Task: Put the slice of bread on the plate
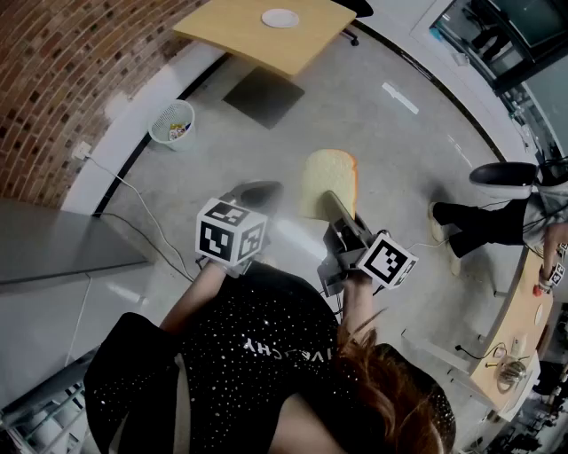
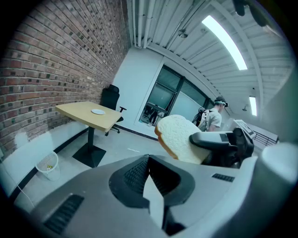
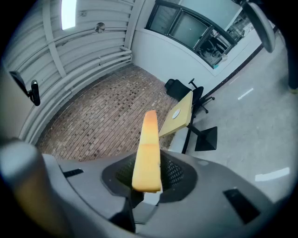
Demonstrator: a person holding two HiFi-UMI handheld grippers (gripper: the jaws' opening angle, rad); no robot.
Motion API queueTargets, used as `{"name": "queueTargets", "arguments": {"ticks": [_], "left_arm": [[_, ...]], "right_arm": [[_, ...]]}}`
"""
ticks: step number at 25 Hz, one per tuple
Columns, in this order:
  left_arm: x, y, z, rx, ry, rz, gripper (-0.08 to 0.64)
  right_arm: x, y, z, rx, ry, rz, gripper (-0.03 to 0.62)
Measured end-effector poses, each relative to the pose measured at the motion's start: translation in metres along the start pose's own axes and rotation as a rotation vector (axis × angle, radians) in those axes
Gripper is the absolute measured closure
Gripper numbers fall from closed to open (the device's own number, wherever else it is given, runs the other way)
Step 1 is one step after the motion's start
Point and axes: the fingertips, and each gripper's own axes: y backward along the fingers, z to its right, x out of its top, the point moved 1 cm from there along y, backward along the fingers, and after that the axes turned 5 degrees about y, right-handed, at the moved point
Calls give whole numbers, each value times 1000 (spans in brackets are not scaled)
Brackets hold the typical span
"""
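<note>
The right gripper point(image 3: 146, 179) is clamped on the slice of bread point(image 1: 327, 177), the left gripper point(image 2: 149, 181) closed on nothing; the plate point(image 1: 280, 18), well apart on the table point(image 1: 253, 40), is not yet reached.

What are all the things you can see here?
slice of bread: one, white with a tan crust, held up on edge in the right gripper
plate: one, white, on the table
table: one, light wood, by the brick wall
wastebasket: one, pale, on the floor near the wall
office chair: one, black, behind the table
other person: one, pale top, far side of the room
left gripper: one, grey, empty
right gripper: one, grey, clamping the bread
</note>
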Motion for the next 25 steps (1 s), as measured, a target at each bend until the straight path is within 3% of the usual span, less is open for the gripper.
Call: {"name": "queueTargets", "arguments": {"ticks": [12, 25], "left_arm": [[67, -82, -26, -29, -1, -14, 549], [167, -160, -115, -41, 16, -48, 549]], "right_arm": [[68, -54, 45, -4, -92, 28, 497], [144, -181, 76, -53, -111, 5, 499]]}}
